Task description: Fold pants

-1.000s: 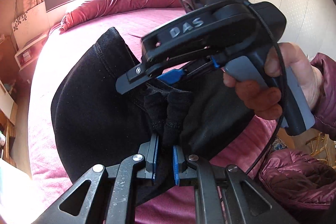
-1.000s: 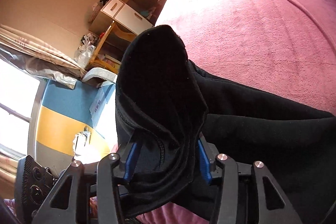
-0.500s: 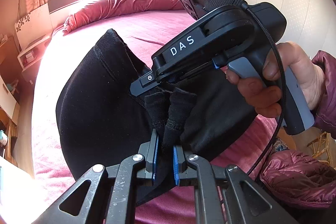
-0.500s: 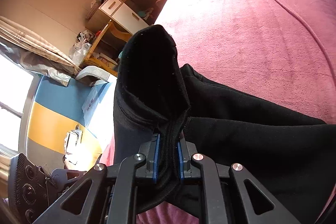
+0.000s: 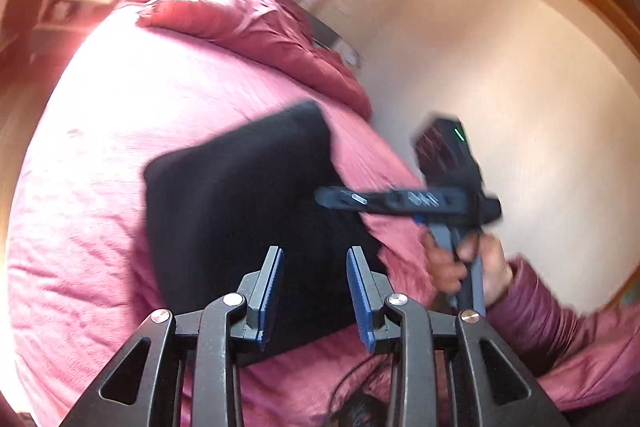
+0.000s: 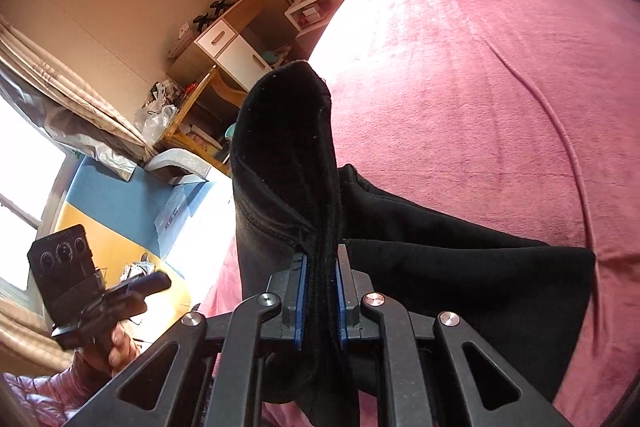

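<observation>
Your right hand-held gripper (image 6: 319,297) is clenched on a thick bunched edge of the black pants (image 6: 440,267); the blue pads (image 6: 301,301) press the cloth from both sides, and a rounded fold stands up above them like a hood. Your left hand-held gripper (image 5: 316,291) is released: its jaws have just been opening, the ridged blue pads stand apart, and nothing is pinched between them, the dark cloth lying beyond them on the bed (image 5: 100,227).

From the left wrist view the pants read as a flat, roughly square black slab on the bed, matte and soft, with no seams or waistband to be made out. From the right wrist view the cloth slopes away to the right in smooth layered folds with a straight edge.

That left view is smeared with motion blur, so the far edge of the garment and the right gripper's outline are soft. The lower end of the gripped cloth drops out of sight behind the black gripper frame.

The bed cover is pink and fleecy, lightly creased. A red quilted duvet (image 5: 260,31) is heaped at the far end.
</observation>
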The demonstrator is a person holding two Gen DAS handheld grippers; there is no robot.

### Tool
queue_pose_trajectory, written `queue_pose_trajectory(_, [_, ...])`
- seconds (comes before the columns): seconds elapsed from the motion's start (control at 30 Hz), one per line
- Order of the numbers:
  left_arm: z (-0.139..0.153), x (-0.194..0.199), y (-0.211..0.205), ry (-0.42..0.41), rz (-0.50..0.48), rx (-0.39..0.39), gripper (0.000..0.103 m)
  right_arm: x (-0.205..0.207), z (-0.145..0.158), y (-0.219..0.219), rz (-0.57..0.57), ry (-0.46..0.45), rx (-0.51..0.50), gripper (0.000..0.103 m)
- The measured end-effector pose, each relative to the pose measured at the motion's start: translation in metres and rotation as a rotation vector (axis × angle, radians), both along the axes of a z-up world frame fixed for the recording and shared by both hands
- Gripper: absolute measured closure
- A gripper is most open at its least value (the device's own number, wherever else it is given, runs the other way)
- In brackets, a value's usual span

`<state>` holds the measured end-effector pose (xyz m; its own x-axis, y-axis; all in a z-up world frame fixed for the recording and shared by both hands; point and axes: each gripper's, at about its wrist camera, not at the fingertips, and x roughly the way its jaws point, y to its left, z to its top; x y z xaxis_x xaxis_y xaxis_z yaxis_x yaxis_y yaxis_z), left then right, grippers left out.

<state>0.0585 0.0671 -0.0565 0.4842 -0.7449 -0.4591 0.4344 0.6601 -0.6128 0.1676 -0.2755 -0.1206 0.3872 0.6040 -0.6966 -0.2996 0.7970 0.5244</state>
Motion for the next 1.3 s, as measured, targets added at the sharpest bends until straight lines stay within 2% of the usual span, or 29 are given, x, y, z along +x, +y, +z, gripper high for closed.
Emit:
queue_pose_trajectory(0.1, [-0.012,0.014,0.019,0.05,0.092,0.029,0.07,-0.011,0.003,-0.032,-0.058,0.003,0.011,0.091])
queue_pose_trajectory(0.27, [-0.034,0.033,0.017,0.126,0.118,0.049,0.07,-0.027,-0.016,-0.082,-0.164,0.053,0.018,0.091])
queue_pose_trajectory(0.5, [-0.063,0.055,-0.037,0.175,0.021,0.118,0.07,-0.035,-0.072,-0.136,-0.304,0.156,-0.026,0.091])
queue_pose_trajectory(0.6, [-0.074,0.054,-0.065,0.187,-0.041,0.175,0.07,-0.037,-0.095,-0.154,-0.361,0.201,-0.046,0.101])
queue_pose_trajectory(0.67, [-0.084,0.055,-0.084,0.208,-0.088,0.215,0.07,-0.04,-0.108,-0.166,-0.399,0.226,-0.035,0.101])
queue_pose_trajectory(0.73, [-0.096,0.052,-0.099,0.227,-0.116,0.277,0.07,-0.044,-0.115,-0.175,-0.436,0.244,-0.089,0.102])
queue_pose_trajectory(0.83, [-0.102,0.047,-0.11,0.208,-0.124,0.326,0.07,-0.059,-0.112,-0.189,-0.476,0.23,-0.044,0.1])
queue_pose_trajectory(0.93, [-0.1,0.049,-0.105,0.21,-0.122,0.299,0.07,-0.08,-0.095,-0.194,-0.504,0.184,0.05,0.094])
queue_pose_trajectory(0.97, [-0.099,0.051,-0.103,0.216,-0.118,0.289,0.07,-0.088,-0.089,-0.193,-0.492,0.166,0.089,0.081])
queue_pose_trajectory(1.0, [-0.099,0.052,-0.101,0.219,-0.115,0.283,0.07,-0.094,-0.085,-0.189,-0.481,0.149,0.109,0.062])
queue_pose_trajectory(1.07, [-0.096,0.053,-0.098,0.218,-0.105,0.272,0.07,-0.103,-0.08,-0.177,-0.452,0.14,0.133,0.048])
queue_pose_trajectory(1.17, [-0.089,0.05,-0.097,0.212,-0.099,0.259,0.07,-0.104,-0.082,-0.155,-0.412,0.151,0.089,0.049])
queue_pose_trajectory(1.23, [-0.087,0.047,-0.097,0.209,-0.106,0.263,0.07,-0.101,-0.09,-0.141,-0.384,0.183,0.05,0.068])
queue_pose_trajectory(1.27, [-0.086,0.045,-0.099,0.204,-0.109,0.27,0.07,-0.099,-0.091,-0.134,-0.374,0.186,0.0,0.093])
queue_pose_trajectory(1.3, [-0.084,0.042,-0.096,0.196,-0.111,0.276,0.07,-0.103,-0.088,-0.127,-0.362,0.179,-0.051,0.093])
